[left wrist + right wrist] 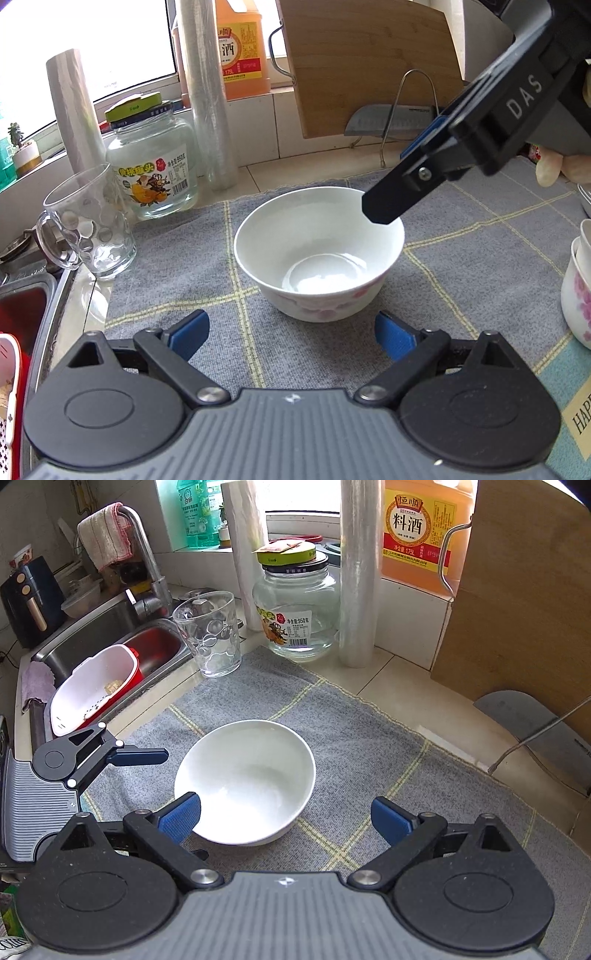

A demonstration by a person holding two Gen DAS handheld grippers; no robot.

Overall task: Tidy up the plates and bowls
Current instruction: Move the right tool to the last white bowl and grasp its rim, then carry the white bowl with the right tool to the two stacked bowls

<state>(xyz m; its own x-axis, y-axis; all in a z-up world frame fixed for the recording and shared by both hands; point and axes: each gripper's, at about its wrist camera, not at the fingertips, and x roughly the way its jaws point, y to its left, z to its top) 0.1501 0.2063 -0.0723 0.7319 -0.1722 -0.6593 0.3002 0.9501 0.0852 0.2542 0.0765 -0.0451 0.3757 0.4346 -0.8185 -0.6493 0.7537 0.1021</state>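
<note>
A clear dimpled glass mug [207, 635] stands at the far left corner of the grey checked cloth mat [369, 746]. Just beyond the mat stand a green-lidded glass jar [295, 609], a tall cling-film roll [358, 572] and an orange cooking-wine jug [417, 528]; a wooden cutting board [524, 609] leans right.

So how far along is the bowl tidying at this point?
Early. Nothing looks sorted yet: the white bowl sits alone on the grey cloth. Both the left gripper and right gripper are open and empty near it. More floral bowls wait at the right.
</note>
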